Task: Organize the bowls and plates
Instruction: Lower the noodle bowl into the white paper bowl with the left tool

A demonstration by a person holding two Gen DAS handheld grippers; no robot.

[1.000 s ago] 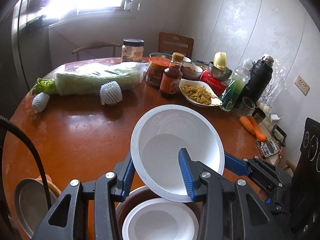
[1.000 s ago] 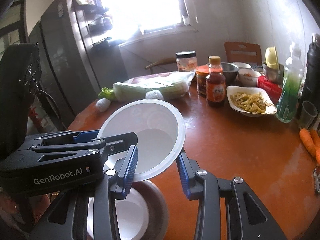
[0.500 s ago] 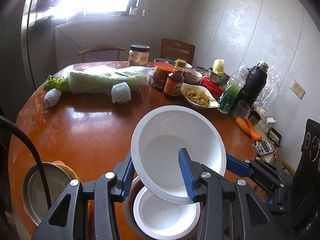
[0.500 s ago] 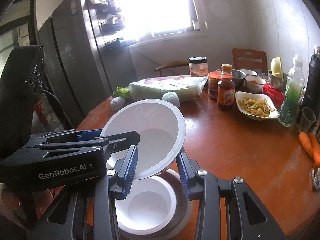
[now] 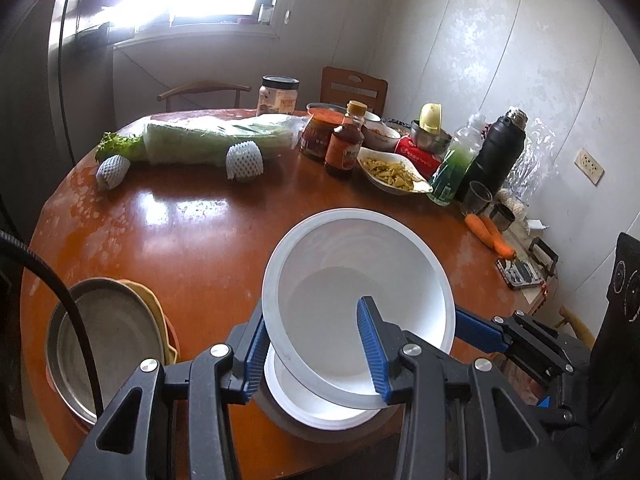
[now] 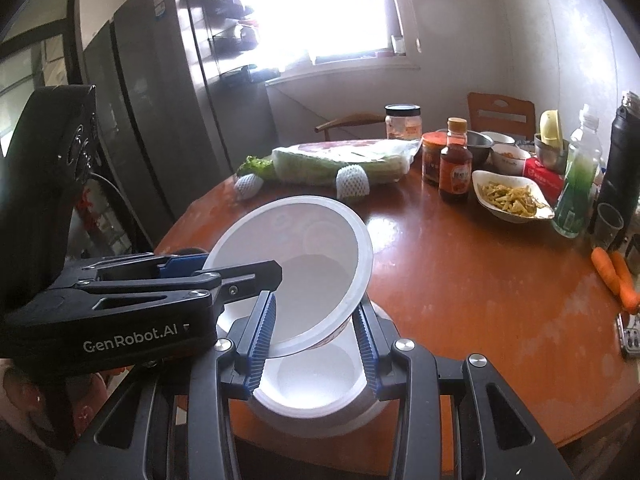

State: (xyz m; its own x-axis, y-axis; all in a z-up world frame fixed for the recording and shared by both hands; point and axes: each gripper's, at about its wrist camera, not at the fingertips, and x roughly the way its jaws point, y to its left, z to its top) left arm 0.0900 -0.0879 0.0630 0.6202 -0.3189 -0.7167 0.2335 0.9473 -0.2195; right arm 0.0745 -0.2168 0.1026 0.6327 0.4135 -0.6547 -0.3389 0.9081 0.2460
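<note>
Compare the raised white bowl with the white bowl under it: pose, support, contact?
1. The raised white bowl is tilted, mouth toward the cameras; the lower white bowl sits level.
2. The raised white bowl is off the table, while the lower one rests near the table's front edge.
3. The left hand-held gripper and right hand-held gripper clamp the raised bowl's rim; nothing grips the lower bowl.
Both are plain white, round and empty.

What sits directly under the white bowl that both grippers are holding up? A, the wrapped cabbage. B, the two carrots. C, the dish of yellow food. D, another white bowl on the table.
D: the tilted white bowl hangs just above a second white bowl at the near edge of the table.
</note>
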